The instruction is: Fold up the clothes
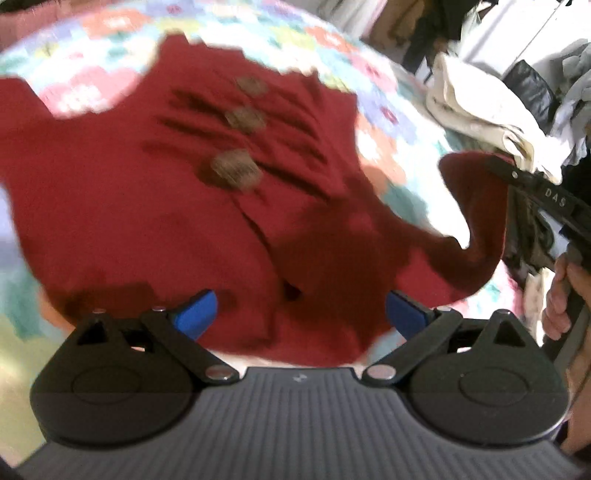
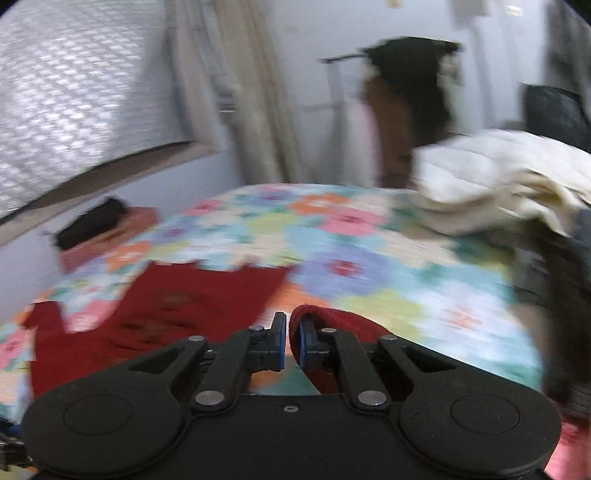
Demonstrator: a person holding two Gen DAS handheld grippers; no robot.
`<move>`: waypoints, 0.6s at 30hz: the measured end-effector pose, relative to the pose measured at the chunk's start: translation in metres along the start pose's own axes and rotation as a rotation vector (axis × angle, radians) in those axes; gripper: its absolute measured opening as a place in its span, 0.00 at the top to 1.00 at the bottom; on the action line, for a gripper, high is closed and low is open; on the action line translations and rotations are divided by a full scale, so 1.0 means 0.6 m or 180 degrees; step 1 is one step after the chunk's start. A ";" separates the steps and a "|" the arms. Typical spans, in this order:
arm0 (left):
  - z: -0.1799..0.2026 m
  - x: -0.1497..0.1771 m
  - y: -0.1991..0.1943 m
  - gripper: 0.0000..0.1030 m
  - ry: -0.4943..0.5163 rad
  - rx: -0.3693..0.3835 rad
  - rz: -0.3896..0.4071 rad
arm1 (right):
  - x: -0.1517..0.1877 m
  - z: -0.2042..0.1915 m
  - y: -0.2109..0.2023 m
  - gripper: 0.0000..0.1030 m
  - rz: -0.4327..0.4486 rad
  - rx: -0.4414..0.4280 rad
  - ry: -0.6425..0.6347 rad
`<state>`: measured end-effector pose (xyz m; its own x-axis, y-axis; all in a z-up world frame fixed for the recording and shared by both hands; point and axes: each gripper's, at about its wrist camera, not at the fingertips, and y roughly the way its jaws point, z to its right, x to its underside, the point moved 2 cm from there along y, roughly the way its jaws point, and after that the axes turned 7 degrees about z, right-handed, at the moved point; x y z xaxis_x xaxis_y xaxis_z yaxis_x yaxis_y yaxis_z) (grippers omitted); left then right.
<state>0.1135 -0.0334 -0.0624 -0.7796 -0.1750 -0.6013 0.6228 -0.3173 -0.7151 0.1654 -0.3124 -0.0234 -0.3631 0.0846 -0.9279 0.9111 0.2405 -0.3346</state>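
Now right tool [image 2: 291, 341] pinches red garment [image 1: 147, 206].

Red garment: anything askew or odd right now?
One sleeve of the red garment is lifted off the floral bedspread, pinched in the right hand-held gripper. The rest lies flat. The left hand-held gripper is open above the hem. Both views are blurred.

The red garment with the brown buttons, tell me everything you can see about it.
The red garment is a soft, knit-looking top lying mostly flat, front up, on the floral bedspread. Three large brown buttons run down its middle, with dark pleat-like lines on either side. One sleeve is lifted off the bed, its end pinched in the right gripper, whose jaws are closed on the fabric. The left gripper hovers open over the near edge. Blur hides finer detail.
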 end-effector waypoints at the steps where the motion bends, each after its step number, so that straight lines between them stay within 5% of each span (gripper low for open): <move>1: -0.013 -0.007 -0.009 0.03 0.0056 -0.0082 -0.0007 | -0.003 -0.027 0.006 0.91 0.0006 -0.0088 -0.0043; 9: -0.123 -0.050 -0.080 0.03 0.0269 -0.0388 0.0258 | 0.030 -0.231 0.047 0.93 -0.0097 -0.0693 -0.0718; 13: -0.181 -0.058 -0.064 0.03 -0.0011 -0.0312 0.0383 | 0.069 -0.319 0.060 0.93 -0.0152 -0.0991 -0.1053; 18: -0.222 -0.032 -0.019 0.03 -0.0417 -0.0130 0.0368 | 0.154 -0.363 0.083 0.85 -0.0982 -0.1258 -0.1155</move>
<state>0.1299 0.0979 -0.0901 -0.7028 -0.3289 -0.6308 0.7089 -0.2504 -0.6593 0.1348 -0.0818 -0.0898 -0.4457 -0.3635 -0.8181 0.6083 0.5474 -0.5746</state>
